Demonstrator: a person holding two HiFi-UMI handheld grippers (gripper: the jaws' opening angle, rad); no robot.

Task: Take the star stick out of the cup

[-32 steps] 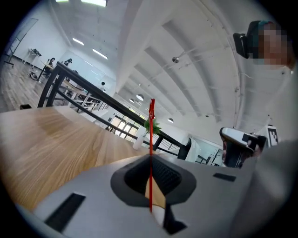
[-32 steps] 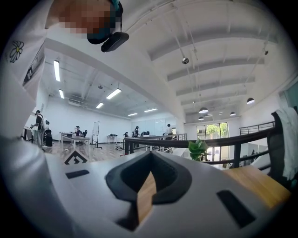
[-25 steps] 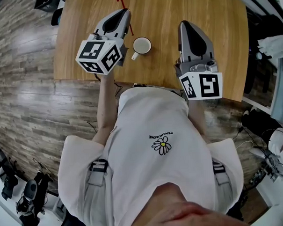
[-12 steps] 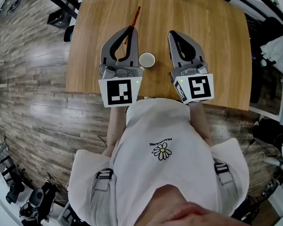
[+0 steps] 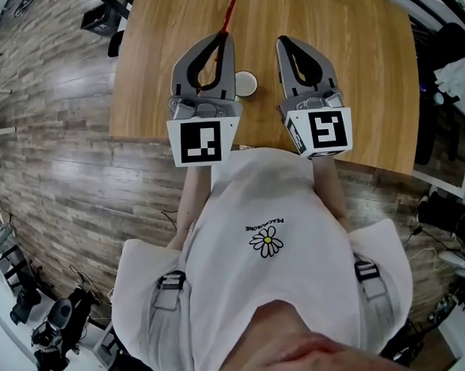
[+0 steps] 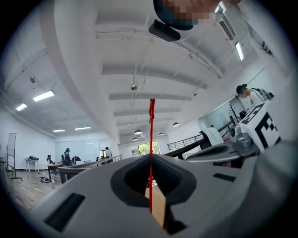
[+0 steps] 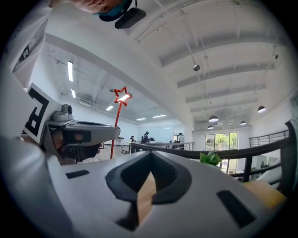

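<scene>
Dark gear lies on the plank floor (image 5: 54, 150) at the far left of the head view, too small to identify. On the left gripper (image 5: 224, 41) the marker cube (image 5: 204, 141) carries only a black-and-white square pattern with no letters.

The left gripper view shows its jaws pressed together on the thin red star stick (image 5: 227, 18), which is clear of the cup and held above the wooden table (image 5: 350, 53), pointing away from the person. In the head view the stick's far end is cut off by the top edge, so the star does not show there. In the left gripper view it is edge-on, a red sliver (image 6: 152, 109). Only the right gripper view shows its outline (image 7: 123, 96).

The white cup (image 5: 246, 83) stands on the table between the two grippers, its left side hidden behind the left gripper. I cannot see whether anything is inside it.

On the white shirt (image 5: 220, 243), a small line of print sits above a daisy (image 5: 266, 239). It is upside down and begins "PEACE", and the rest is too fine to read.

The right gripper (image 5: 285, 44) has its jaws together on nothing, and only a wedge of tabletop shows in the gap behind them. Its cube (image 5: 321, 131) also bears a marker pattern. At the right edge, the objects beyond the table are cropped and unclear.
</scene>
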